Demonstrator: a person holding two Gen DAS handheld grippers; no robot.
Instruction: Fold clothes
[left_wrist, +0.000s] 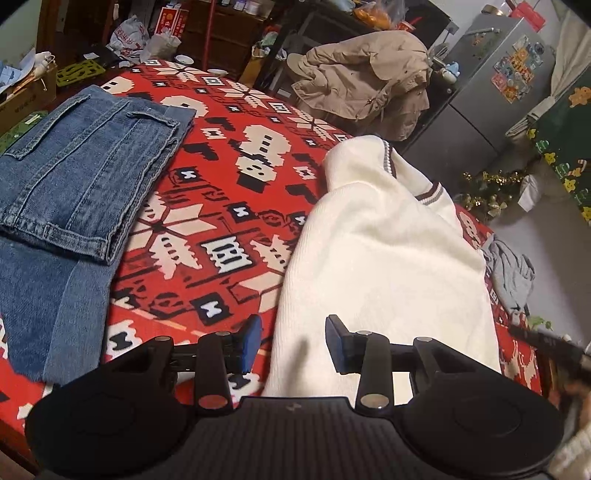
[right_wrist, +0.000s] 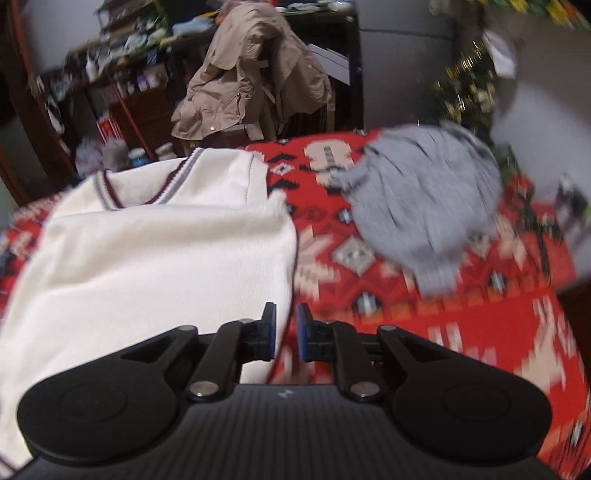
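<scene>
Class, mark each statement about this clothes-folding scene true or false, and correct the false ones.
1. The jeans lie folded on the red patterned cloth. True.
2. The left tool grips the white sweater. False: it is open, holding nothing.
3. The grey garment lies neatly folded. False: it lies crumpled.
4. A beige jacket hangs behind the table. True.
5. The right tool is near the sweater's edge. True.

Motion blur smeared the grey garment (right_wrist: 424, 214) and red patterned cloth (right_wrist: 480, 332) in the right wrist view. The frame's left edge cut the jeans (left_wrist: 66, 177).
</scene>
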